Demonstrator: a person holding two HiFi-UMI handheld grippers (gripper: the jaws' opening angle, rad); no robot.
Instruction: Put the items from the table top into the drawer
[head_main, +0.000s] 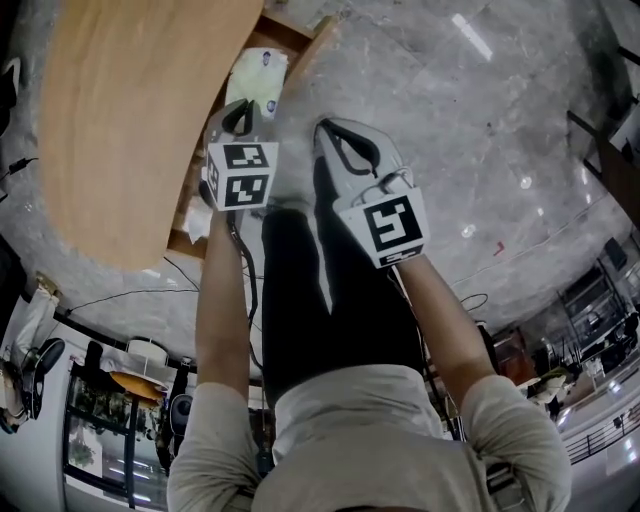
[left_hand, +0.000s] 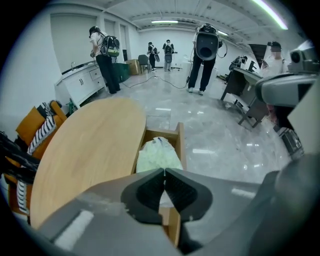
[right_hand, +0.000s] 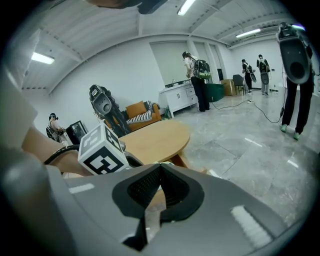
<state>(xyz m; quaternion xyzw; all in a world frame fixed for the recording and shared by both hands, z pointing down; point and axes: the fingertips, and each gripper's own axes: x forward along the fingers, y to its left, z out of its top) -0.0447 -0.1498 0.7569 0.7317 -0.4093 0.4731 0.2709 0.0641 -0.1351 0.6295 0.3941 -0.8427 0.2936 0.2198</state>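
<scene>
The round wooden table top (head_main: 130, 120) is bare. At its edge a wooden drawer (head_main: 292, 38) stands pulled out, and a pale green and white bag (head_main: 258, 75) lies inside it. My left gripper (head_main: 240, 108) hangs just over the drawer's near end, shut with nothing between its jaws. In the left gripper view the same bag (left_hand: 157, 152) fills the drawer (left_hand: 179, 142) right beyond my left gripper (left_hand: 164, 172). My right gripper (head_main: 332, 130) is beside the drawer over the floor, also shut and holding nothing. In the right gripper view my right gripper (right_hand: 160, 166) faces the table (right_hand: 155, 137).
Grey marble floor (head_main: 460, 130) surrounds the table. Several people (left_hand: 202, 55) with backpacks stand farther off in the room. An orange chair (left_hand: 37, 127) with striped cloth is behind the table, desks (left_hand: 245, 82) stand at the right, and white cabinets (left_hand: 82, 82) line the wall.
</scene>
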